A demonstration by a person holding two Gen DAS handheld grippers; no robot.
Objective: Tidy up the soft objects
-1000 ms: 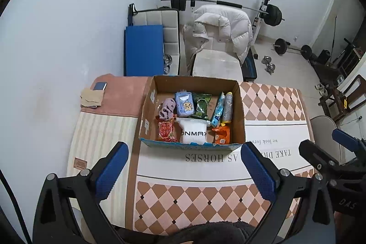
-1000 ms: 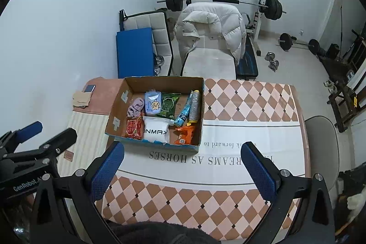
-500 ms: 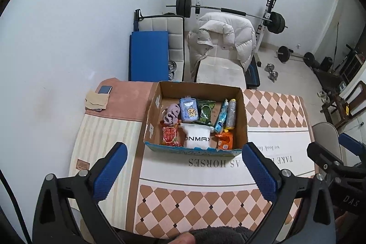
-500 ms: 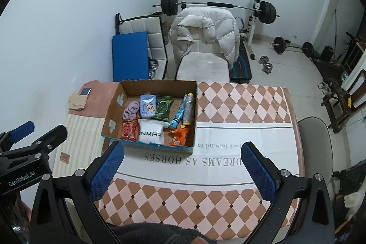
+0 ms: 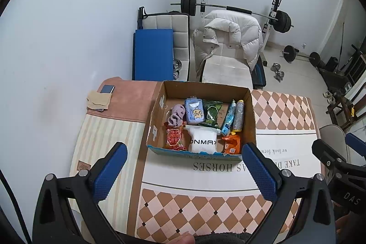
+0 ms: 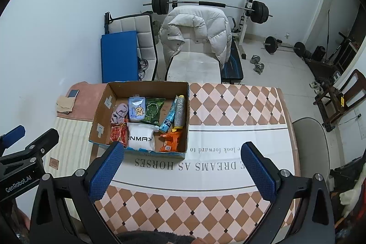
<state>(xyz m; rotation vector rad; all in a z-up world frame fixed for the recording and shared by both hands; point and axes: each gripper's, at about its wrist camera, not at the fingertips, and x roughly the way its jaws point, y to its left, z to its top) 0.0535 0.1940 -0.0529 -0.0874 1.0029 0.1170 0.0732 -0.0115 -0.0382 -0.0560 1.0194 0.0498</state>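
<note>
An open cardboard box [image 5: 249, 120] [image 6: 103, 104] stands on the table and holds several soft packs: a white pack [image 5: 203, 141] [image 6: 140, 137], a purple sock bundle [image 5: 176, 114] [image 6: 119, 113], a light blue pack [image 5: 194, 111] [image 6: 136, 109], a green pack [image 5: 211, 113] [image 6: 153, 111], a red pack [image 5: 173, 137] and an orange pack [image 5: 232, 144] [image 6: 170, 141]. My left gripper [image 5: 185, 170] and my right gripper [image 6: 181, 169] are both open and empty, held high above the table, near of the box.
The table carries a checkered cloth [image 6: 228, 104] with printed words and a striped mat [image 5: 103, 136]. A phone [image 5: 107, 89] and folded paper lie at the far left corner. A chair with a white jacket [image 5: 228, 38], a blue mat and weights stand beyond.
Both grippers have risen and drawn back from the table, so the box looks smaller and farther. Both stay open. The box and its contents have not moved.
</note>
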